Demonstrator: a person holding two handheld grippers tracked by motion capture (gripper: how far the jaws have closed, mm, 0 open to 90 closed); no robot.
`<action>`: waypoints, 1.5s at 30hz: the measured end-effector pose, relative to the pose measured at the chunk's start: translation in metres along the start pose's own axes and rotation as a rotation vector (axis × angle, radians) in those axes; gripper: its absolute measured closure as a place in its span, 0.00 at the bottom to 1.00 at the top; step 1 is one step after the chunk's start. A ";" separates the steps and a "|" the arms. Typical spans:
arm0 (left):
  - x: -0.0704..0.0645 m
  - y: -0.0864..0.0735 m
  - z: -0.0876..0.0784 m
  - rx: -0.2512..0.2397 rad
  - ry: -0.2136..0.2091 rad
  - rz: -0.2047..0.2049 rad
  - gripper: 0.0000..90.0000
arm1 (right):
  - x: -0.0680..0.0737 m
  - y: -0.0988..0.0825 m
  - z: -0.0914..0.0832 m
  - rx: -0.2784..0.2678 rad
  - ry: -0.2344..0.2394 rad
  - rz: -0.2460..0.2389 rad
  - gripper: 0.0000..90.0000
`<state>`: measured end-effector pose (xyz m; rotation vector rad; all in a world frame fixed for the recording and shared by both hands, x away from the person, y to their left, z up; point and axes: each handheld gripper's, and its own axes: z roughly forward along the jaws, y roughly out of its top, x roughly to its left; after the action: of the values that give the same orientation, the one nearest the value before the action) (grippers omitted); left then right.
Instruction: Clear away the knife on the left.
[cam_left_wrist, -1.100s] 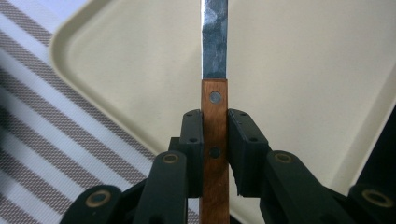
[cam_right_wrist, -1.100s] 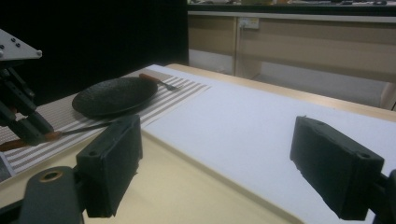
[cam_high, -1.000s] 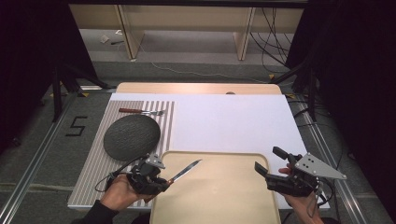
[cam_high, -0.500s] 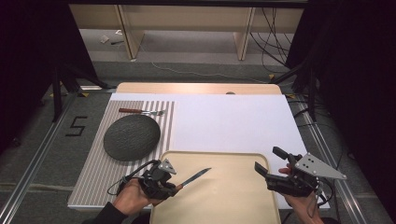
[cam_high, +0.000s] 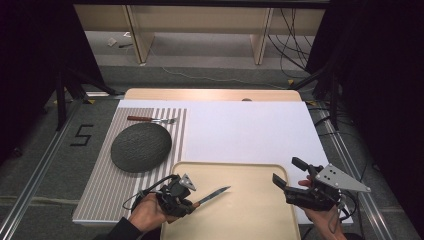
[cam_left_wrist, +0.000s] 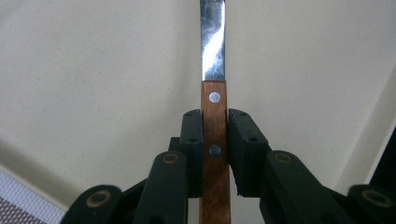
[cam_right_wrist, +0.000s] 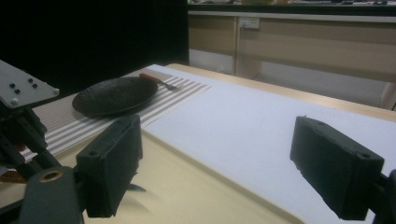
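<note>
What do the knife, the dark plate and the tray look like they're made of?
Knife: reddish-brown wood handle with visible grain and rivets; the shiny, mirror-like blade looks like steel. Dark plate: matte charcoal with a rough texture, possibly stoneware. Tray: smooth, speckled, matte cream surface, probably plastic.

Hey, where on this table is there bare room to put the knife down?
Most of the tray is bare beyond the knife held in the left tongs. The white mat beyond the tray is bare too. The striped mat is crowded by the dark plate and fork.
</note>
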<state>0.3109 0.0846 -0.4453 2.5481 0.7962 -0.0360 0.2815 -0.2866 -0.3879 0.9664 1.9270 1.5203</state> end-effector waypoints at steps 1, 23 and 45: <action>0.000 0.000 0.001 0.003 -0.004 0.000 0.85 | 0.000 0.000 0.000 0.000 0.000 0.000 0.20; -0.003 0.000 0.011 0.035 -0.040 0.004 0.59 | 0.000 0.000 0.000 -0.001 0.002 0.001 0.20; -0.017 0.008 0.001 -0.153 -0.035 0.028 0.22 | 0.000 0.000 0.000 0.001 0.003 0.001 0.20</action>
<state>0.3010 0.0695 -0.4397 2.4074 0.7216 -0.0101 0.2814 -0.2869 -0.3878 0.9662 1.9300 1.5223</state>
